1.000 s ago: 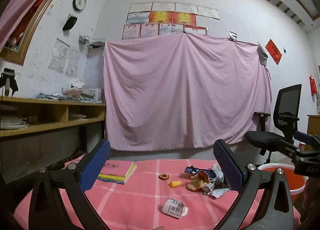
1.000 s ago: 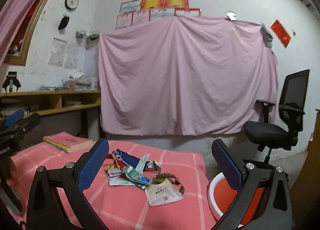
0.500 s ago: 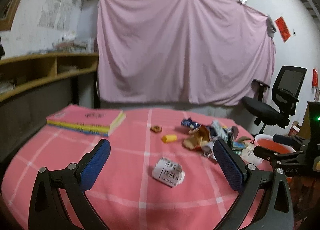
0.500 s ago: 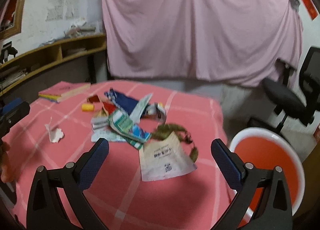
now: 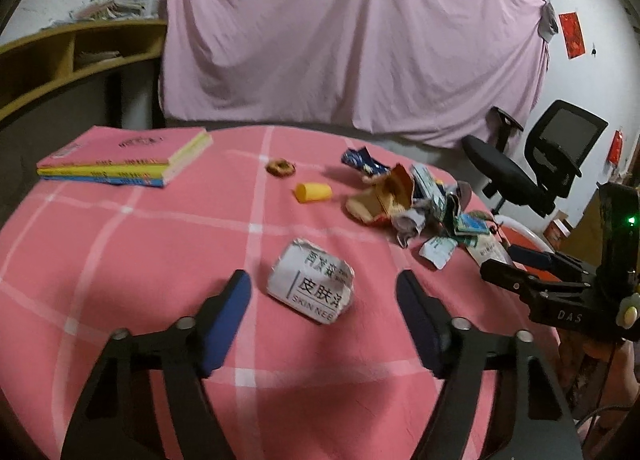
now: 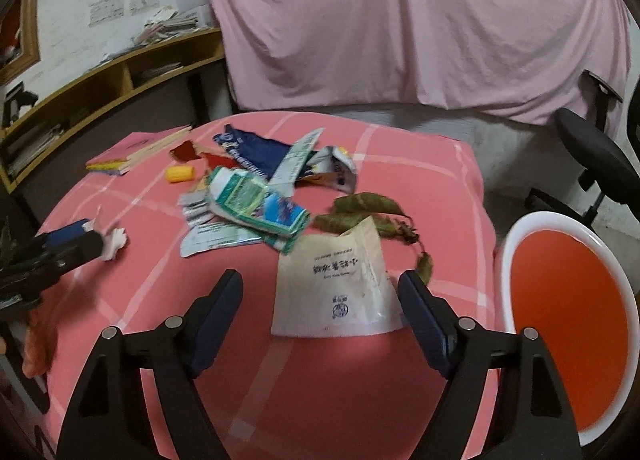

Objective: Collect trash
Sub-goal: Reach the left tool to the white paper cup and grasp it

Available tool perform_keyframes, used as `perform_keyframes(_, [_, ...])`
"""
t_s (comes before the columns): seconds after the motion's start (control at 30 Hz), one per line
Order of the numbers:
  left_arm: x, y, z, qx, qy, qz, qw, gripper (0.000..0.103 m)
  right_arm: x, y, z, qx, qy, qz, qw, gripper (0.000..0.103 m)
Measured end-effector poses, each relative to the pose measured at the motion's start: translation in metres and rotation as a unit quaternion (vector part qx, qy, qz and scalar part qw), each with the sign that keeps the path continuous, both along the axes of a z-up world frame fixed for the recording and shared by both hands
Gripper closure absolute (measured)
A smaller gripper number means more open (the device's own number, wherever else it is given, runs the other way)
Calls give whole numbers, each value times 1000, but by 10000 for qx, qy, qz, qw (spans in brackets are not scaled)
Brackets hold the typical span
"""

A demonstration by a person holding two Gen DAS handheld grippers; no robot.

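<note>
Pink tablecloth [image 5: 120, 252] under two down-tilted, closing grippers

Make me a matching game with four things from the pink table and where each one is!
Things:
1. crumpled white paper box
2. small yellow plastic cap
3. flat cream paper packet
4. round orange bin with white rim

Places:
A. off the table's right edge
B. ahead of the right tongs
C. ahead of the left tongs
D. between the stacked books and the wrapper pile

Pairs: 1-C, 2-D, 3-B, 4-A
</note>
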State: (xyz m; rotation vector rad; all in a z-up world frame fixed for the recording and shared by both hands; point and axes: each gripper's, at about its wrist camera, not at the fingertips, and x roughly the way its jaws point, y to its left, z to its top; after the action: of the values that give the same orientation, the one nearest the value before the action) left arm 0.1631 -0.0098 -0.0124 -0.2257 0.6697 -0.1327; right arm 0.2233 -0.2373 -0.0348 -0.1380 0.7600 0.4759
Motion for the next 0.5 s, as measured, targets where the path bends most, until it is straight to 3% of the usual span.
perform_keyframes(0.03, [0,0,0,-13,12,-20,10000,44,-2,3,-1,-26,42,91,9999,35])
perform_keyframes(0.1, [2,-1,-1,-37,57,-76,9999,52,-3,7,-4,-80,81,190,9998,39])
perform_keyframes(0.2, [3,1,-3,-66,158,-122,9998,62,-3,7,-3,-71,69,219,9997,41])
perform_keyframes(0.4, [1,1,-1,-84,120,-184,9997,64,0,8,-6,-49,153,236,9996,43])
perform_keyframes(0.47, [1,-1,-2,-89,148,-260,9995,78,1,9,-7,-75,194,239,9995,45])
perform_keyframes(0.5, [1,-2,-3,-55,174,-270,9995,78,2,9,-7,-58,215,251,9994,46])
